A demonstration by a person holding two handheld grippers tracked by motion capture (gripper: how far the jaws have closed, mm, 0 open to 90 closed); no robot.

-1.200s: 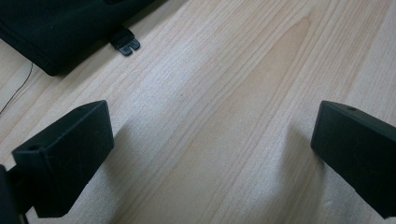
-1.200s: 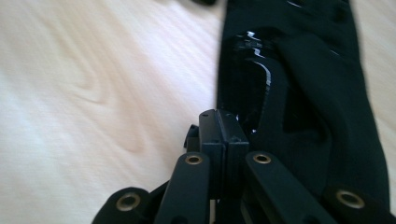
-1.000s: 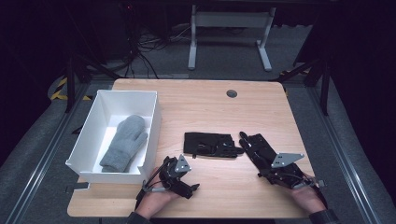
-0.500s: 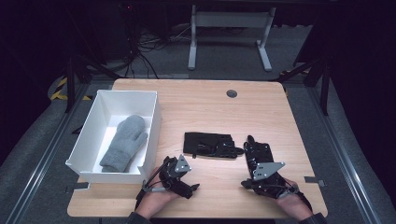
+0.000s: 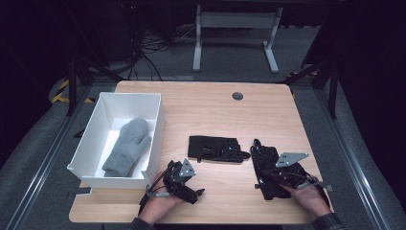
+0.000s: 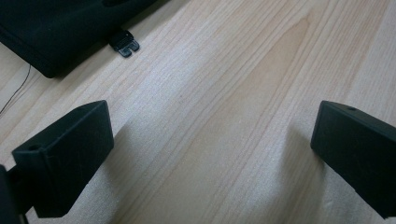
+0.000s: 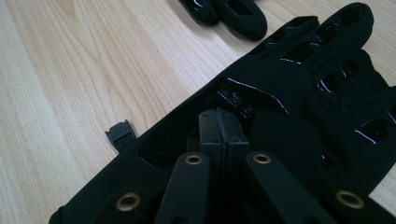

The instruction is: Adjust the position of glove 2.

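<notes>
Right claw (image 5: 262,160) shifted onto black glove (image 5: 268,167), second glove (image 5: 215,148) beside, white bin (image 5: 153,124) left

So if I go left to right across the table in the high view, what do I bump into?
White box with a grey mitten in it → left gripper → black glove lying flat → second black glove under the right gripper.

Around the white bin (image 5: 155,125), bare wooden table (image 5: 215,112) lay open beyond and to its right, up to a small round grommet (image 5: 237,96). Two black gloves (image 5: 216,148) (image 5: 265,165) blocked the nearer stretch right of the bin. Its walls (image 5: 91,136) hemmed in a grey mitten (image 5: 127,146) inside.
</notes>
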